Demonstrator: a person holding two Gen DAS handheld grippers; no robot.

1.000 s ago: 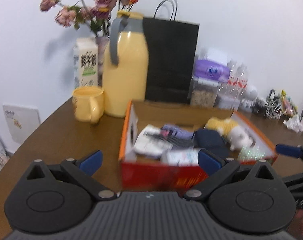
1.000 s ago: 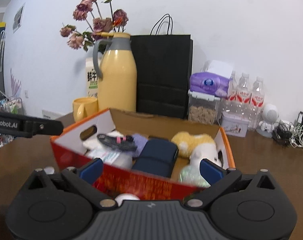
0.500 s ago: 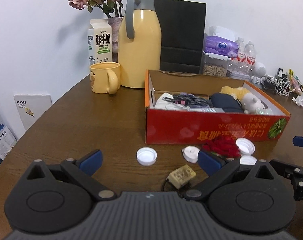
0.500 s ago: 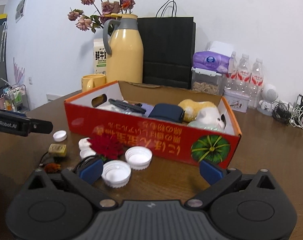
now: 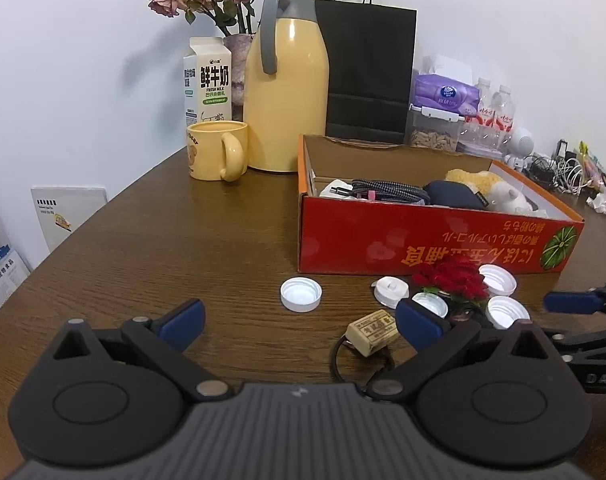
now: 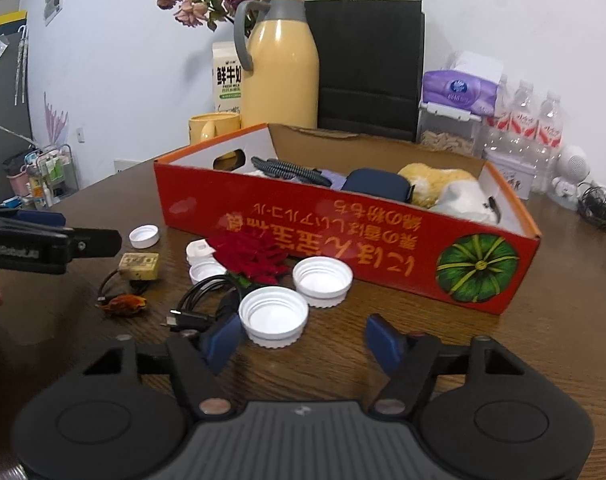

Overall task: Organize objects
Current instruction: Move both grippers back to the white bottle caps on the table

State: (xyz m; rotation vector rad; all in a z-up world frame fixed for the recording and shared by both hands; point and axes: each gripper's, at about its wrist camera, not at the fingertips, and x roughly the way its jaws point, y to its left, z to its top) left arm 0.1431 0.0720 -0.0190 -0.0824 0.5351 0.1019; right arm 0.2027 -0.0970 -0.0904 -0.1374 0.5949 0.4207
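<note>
Right gripper (image 6: 303, 338) has just been closing — a white cap (image 6: 273, 322) just ahead, nothing gripped yet. Left gripper (image 5: 299, 320) spread wide, empty, over the table (image 5: 163, 240) — red box (image 6: 343, 232) behind the caps.

I read this as an office or break-room corner: a brown wooden desk (image 5: 151, 240) against a white wall, with milk carton (image 5: 209, 80), thermos jug (image 5: 287, 80), bottled water (image 6: 537, 128) and tangled chargers (image 5: 563, 168) along its far edge.
</note>
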